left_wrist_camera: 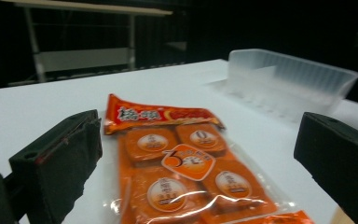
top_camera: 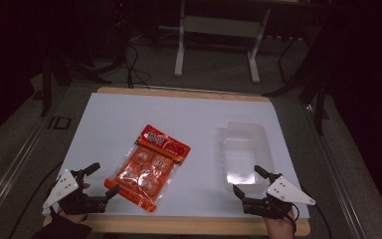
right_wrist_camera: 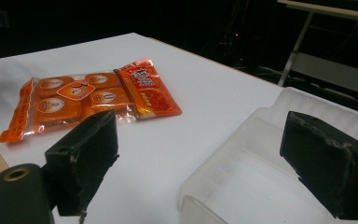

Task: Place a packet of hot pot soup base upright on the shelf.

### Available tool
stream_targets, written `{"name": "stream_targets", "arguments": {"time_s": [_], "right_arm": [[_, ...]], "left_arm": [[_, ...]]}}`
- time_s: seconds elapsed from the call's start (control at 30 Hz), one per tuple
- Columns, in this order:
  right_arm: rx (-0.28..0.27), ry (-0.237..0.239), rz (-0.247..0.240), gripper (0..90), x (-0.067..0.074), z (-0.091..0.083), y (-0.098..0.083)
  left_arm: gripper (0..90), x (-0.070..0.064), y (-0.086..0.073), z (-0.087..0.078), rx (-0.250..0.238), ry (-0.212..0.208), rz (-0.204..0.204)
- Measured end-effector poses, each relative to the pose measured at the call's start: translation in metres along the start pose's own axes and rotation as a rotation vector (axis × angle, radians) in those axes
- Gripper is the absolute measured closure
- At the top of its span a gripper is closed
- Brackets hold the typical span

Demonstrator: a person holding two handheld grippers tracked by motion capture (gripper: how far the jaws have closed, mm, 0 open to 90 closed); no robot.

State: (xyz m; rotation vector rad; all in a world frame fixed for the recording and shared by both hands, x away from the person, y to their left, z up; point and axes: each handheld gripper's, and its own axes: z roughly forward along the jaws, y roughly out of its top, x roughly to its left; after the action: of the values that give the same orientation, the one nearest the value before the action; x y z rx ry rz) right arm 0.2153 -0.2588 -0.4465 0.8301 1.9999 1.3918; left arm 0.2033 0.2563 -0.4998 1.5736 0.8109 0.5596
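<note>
Left gripper view reads the orange snack packet's [left_wrist_camera: 186, 168] printed seals (blurred from above), between the left gripper's [left_wrist_camera: 196, 154] wide, empty jaws; the right gripper [right_wrist_camera: 205, 163] likewise gapes empty over the clear plastic tray [right_wrist_camera: 261, 186].

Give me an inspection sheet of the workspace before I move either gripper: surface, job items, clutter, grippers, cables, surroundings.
Surface: white sheet on a wood-edged table; bare apart from the two items.
Job's things: orange snack packet lies flat, red header end pointing away from the person. Clear plastic tray sits to its right, apart from it, nothing seen inside.
Clutter: nothing seen.
Grippers: left gripper open, near the packet's near end, holding nothing. Right gripper open at the tray's near end, holding nothing; whether it touches the tray, cannot tell.
Cables: dark cables on the floor beyond the table.
Surroundings: dim room; white stand legs behind the table.
</note>
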Motion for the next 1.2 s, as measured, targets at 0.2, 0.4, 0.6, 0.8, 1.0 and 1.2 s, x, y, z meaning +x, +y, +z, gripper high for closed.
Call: {"name": "stream_targets", "arguments": {"time_s": [0.2, 0.4, 0.6, 0.8, 1.0, 1.2], "right_arm": [[0.034, 0.012, -0.045, 13.7, 0.003, 0.004, -0.002], [0.024, 0.052, -0.054, 14.1, 0.008, 0.004, 0.001], [0.018, 0.120, -0.039, 12.8, 0.012, 0.003, 0.004], [-0.026, 0.138, -0.051, 10.5, 0.019, -0.001, 0.013], [-0.019, 0.120, -0.070, 10.1, 0.020, -0.003, 0.017], [-0.048, 0.116, -0.046, 10.2, 0.016, -0.006, 0.020]], "left_arm": [[1.7, 0.002, 0.000, 0.000, 0.009, -0.064, -0.008], [1.8, -0.002, 0.006, 0.000, 0.044, -0.085, -0.025], [1.8, -0.009, 0.010, 0.004, 0.081, -0.177, 0.012], [1.8, -0.008, 0.019, 0.012, 0.077, -0.229, -0.008], [1.8, -0.009, 0.025, 0.022, 0.117, -0.228, 0.029], [1.7, 0.002, 0.037, 0.032, 0.098, -0.219, 0.028]]}}
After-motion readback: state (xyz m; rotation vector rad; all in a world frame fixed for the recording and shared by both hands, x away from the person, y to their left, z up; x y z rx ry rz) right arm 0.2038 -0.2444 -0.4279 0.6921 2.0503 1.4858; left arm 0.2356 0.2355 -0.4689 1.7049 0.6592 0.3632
